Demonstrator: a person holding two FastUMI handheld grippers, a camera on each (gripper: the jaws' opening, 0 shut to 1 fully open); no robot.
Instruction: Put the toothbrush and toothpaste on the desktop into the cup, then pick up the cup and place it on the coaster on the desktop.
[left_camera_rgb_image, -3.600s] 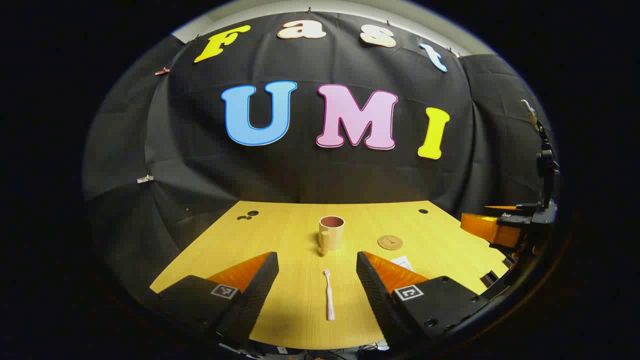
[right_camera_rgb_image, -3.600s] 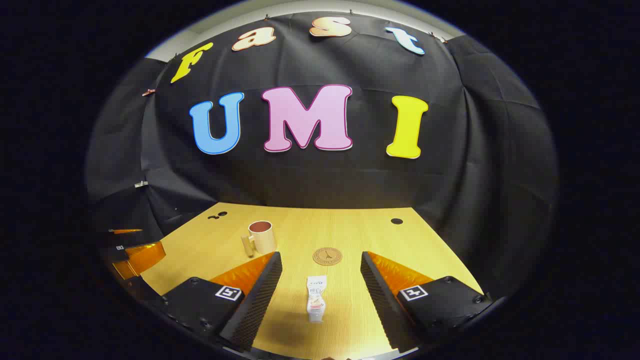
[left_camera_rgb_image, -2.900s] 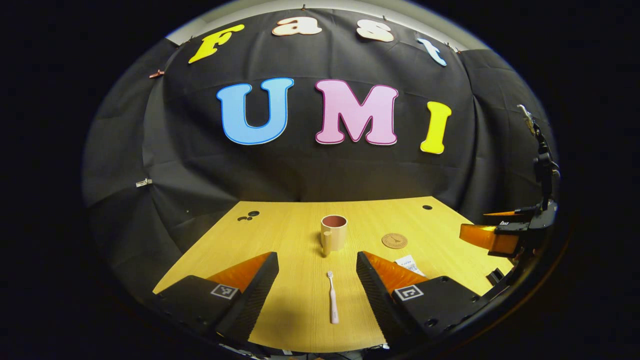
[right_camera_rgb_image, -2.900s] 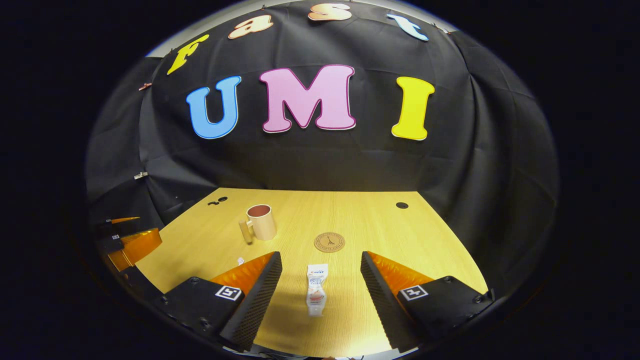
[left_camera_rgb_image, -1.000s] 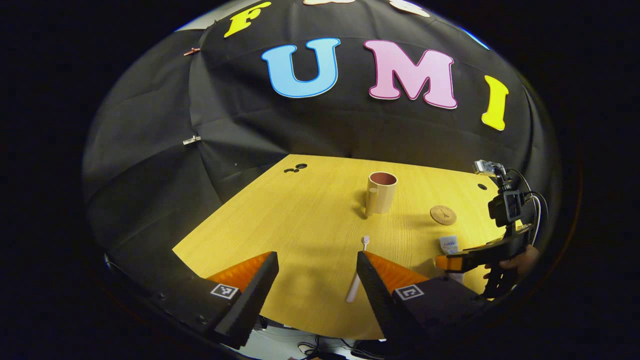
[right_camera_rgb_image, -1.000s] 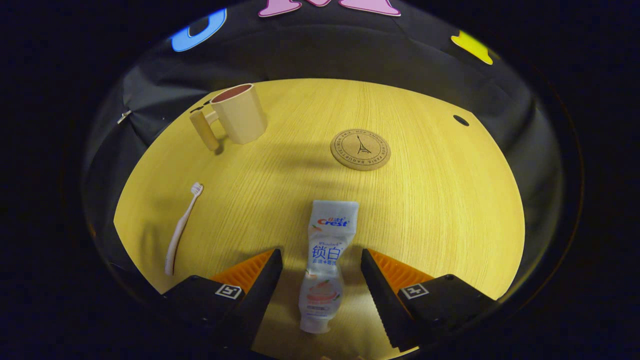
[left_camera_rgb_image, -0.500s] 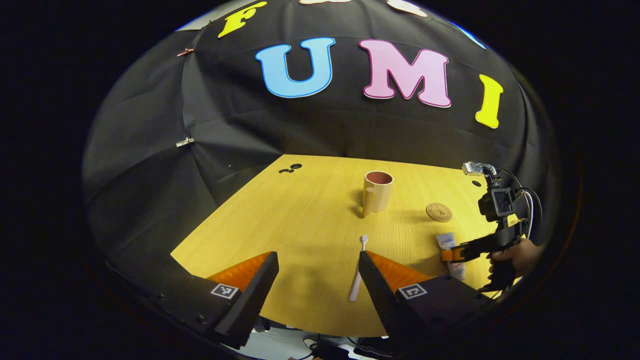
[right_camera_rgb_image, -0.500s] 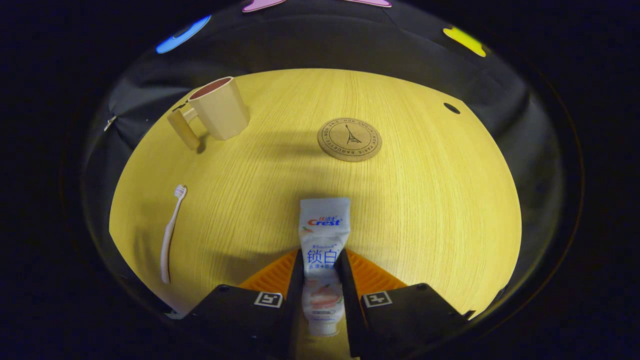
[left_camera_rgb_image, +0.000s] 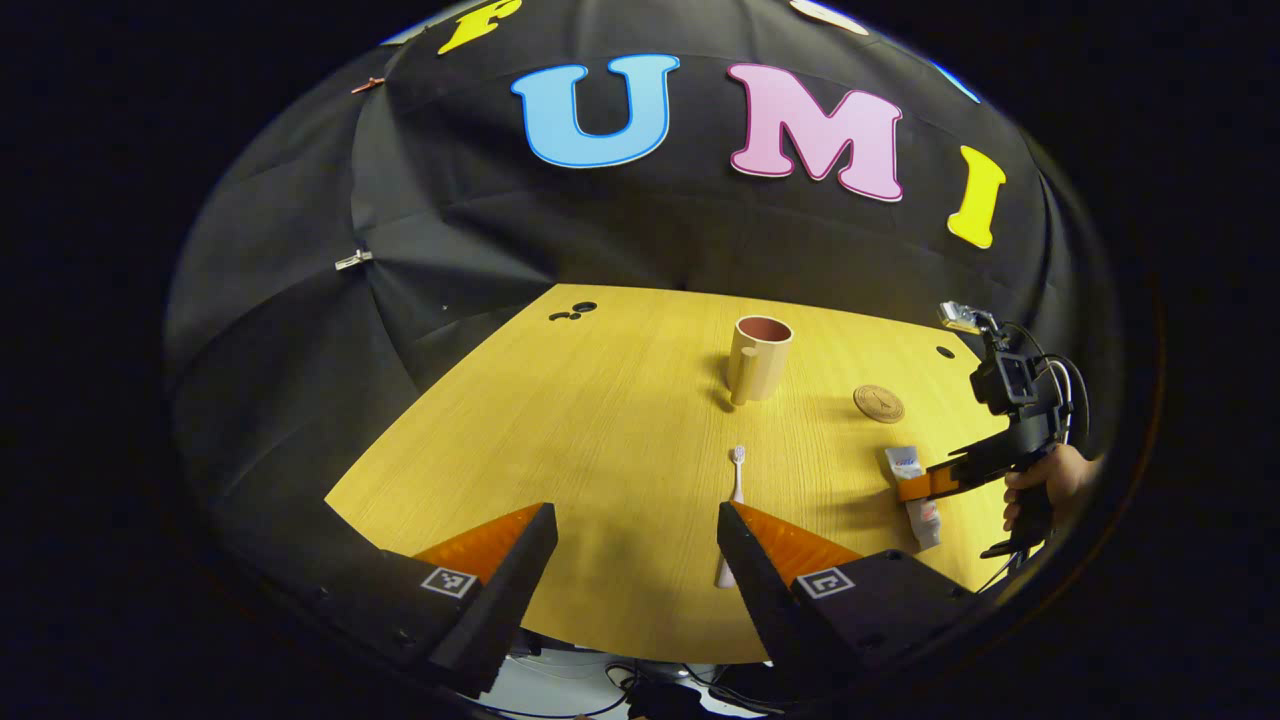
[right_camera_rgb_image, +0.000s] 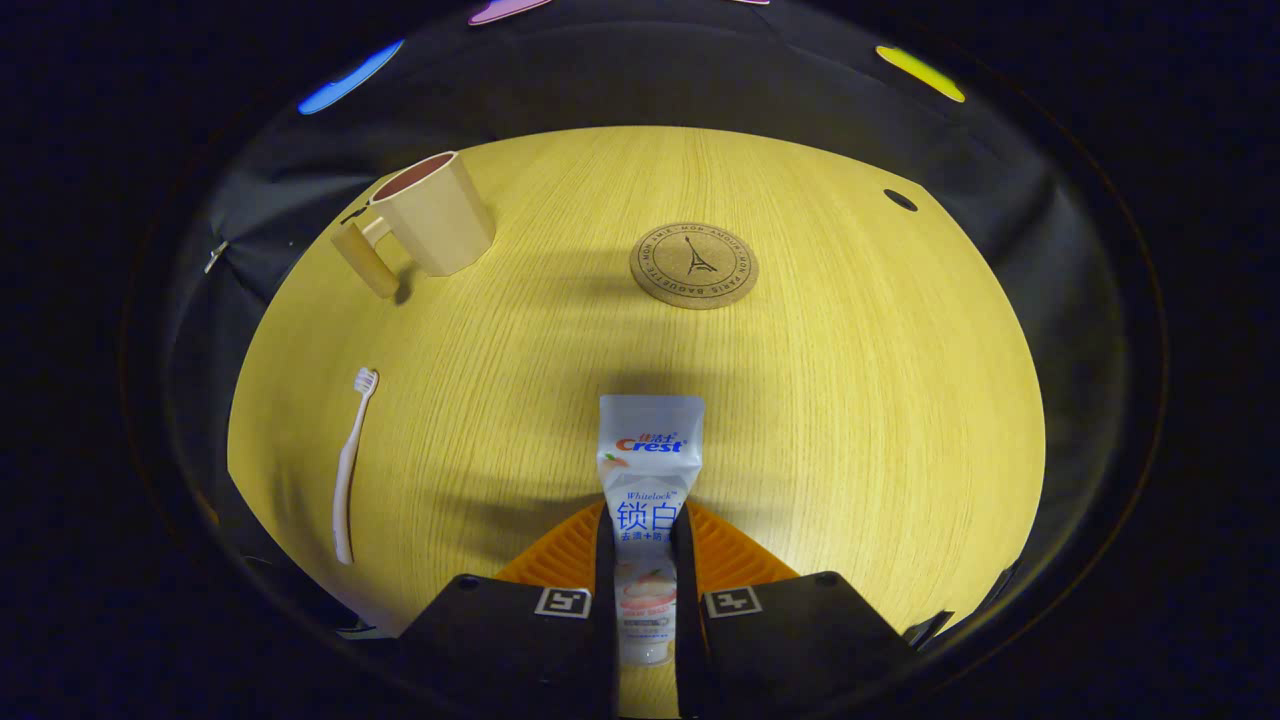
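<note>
Gripping the toothpaste (right_camera_rgb_image: 648, 470), the right hand-held gripper (right_camera_rgb_image: 645, 560) has both fingers pressed against the tube's lower half, the cap end pointing back toward the camera and the flat crimped end pointing far, out over the counter (right_camera_rgb_image: 850, 400). In the left gripper view the same tube (left_camera_rgb_image: 915, 490) lies low at the near right of the counter, with the person's hand (left_camera_rgb_image: 1040, 485) behind the tool; whether it has left the surface cannot be told. The step in hand appears to be the first pick-up: toothpaste secured, nothing yet in the cup (right_camera_rgb_image: 430, 215). The next move calls for lifting the tube, carrying it far and left to the cup, turning it upright over the open mouth and letting go.

The left hand-held gripper (left_camera_rgb_image: 635, 560) hovers above the near edge with its jaws wide and empty. The toothbrush (left_camera_rgb_image: 733, 505) lies on the counter just beside its right finger, bristles pointing far toward the cup (left_camera_rgb_image: 758, 358), the handle end hidden behind that finger. The coaster (right_camera_rgb_image: 693, 265) lies bare, to the right of the cup and well apart from it.
</note>
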